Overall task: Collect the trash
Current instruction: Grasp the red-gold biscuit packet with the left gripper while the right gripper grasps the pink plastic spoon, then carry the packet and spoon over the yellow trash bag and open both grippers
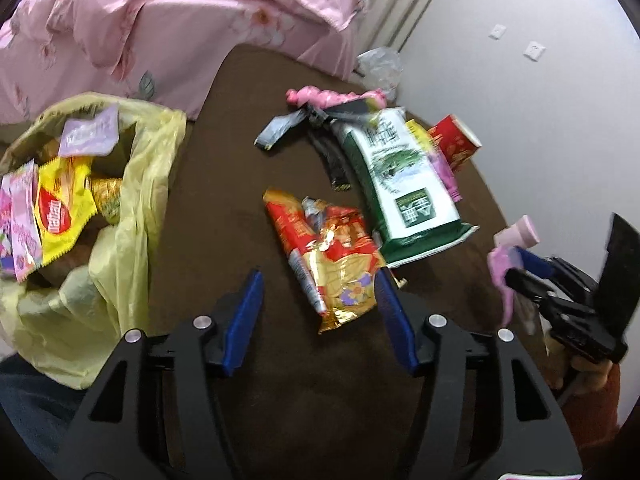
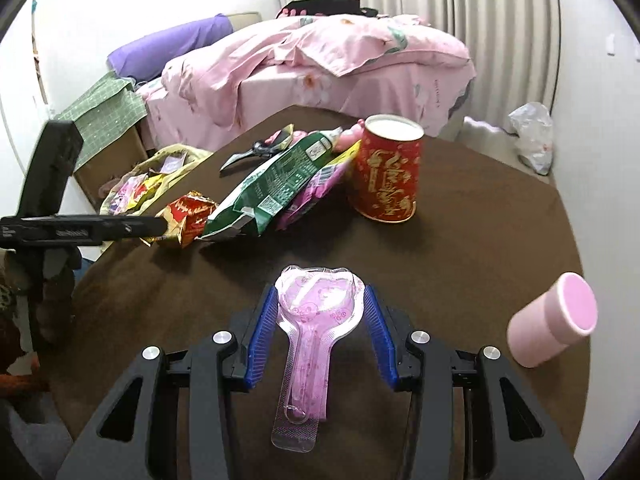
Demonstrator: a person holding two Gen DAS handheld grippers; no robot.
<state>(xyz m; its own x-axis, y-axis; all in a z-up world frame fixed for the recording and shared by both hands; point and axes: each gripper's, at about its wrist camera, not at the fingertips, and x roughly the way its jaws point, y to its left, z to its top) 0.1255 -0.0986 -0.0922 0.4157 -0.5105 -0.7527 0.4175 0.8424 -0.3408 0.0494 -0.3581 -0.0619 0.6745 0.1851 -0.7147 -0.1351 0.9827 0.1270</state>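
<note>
Right wrist view: pink plastic blister pack (image 2: 316, 320) sits between the right gripper (image 2: 320, 300) jaws.
Its long axis runs straight back along the fingers, wide heart-shaped end forward, both blue pads at its flanks; whether they press it or merely bracket it, I cannot tell. The left gripper (image 1: 320, 280) is spread wide, empty, with the red-and-gold snack wrapper (image 1: 332, 260) lying lengthwise in its gap on the brown desk (image 1: 224, 184). The yellow trash bag (image 1: 120, 216) hangs at the desk's left edge, nearer the left hand.
</note>
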